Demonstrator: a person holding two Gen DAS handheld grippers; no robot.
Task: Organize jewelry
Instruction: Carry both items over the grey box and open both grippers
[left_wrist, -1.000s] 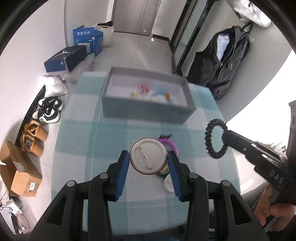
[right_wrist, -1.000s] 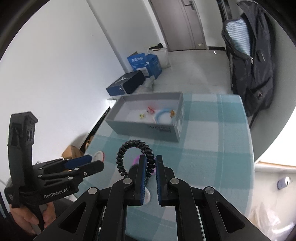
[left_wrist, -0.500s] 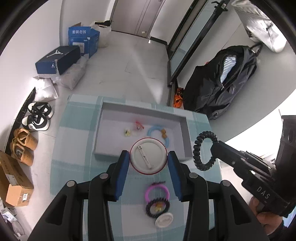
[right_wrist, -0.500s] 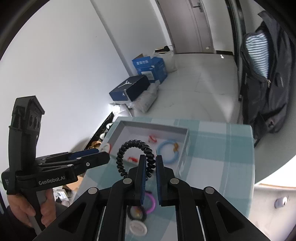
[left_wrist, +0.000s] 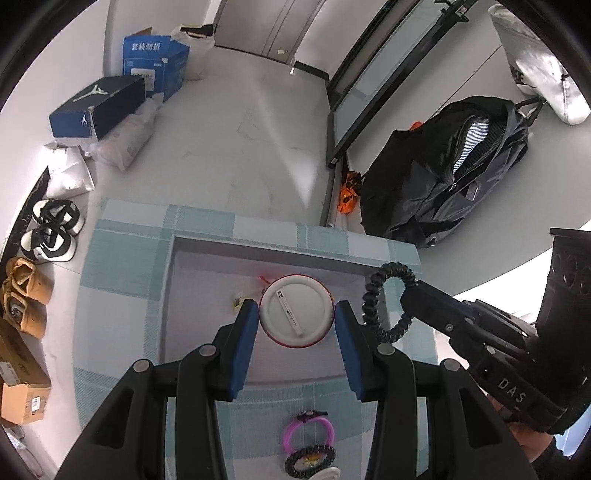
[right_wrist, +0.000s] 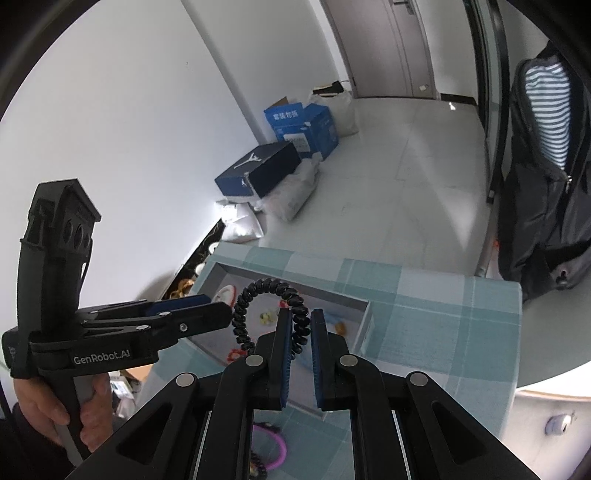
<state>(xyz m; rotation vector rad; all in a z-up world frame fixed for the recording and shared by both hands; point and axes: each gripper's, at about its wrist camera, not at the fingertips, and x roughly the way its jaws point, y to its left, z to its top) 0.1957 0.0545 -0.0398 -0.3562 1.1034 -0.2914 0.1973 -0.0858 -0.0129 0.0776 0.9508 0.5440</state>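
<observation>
The counter (left_wrist: 122, 258) wears a teal-and-white check, the box (left_wrist: 207, 295) is grey, the badge (left_wrist: 295, 312) white with a red rim, the coiled hair tie (left_wrist: 373, 295) black, the ring (left_wrist: 308, 432) pink.

My left tongs (left_wrist: 294, 325) hold a smooth white plastic badge (left_wrist: 294, 311), metal pin across. Right tongs (right_wrist: 298, 334): ribbed black coil tie (right_wrist: 271, 306). Matt grey cardboard box (left_wrist: 207, 251); woven checked cloth on counter (left_wrist: 125, 258).

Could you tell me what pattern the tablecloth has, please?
Teal-and-white checks on the tablecloth, clearest in the right wrist view.
</observation>
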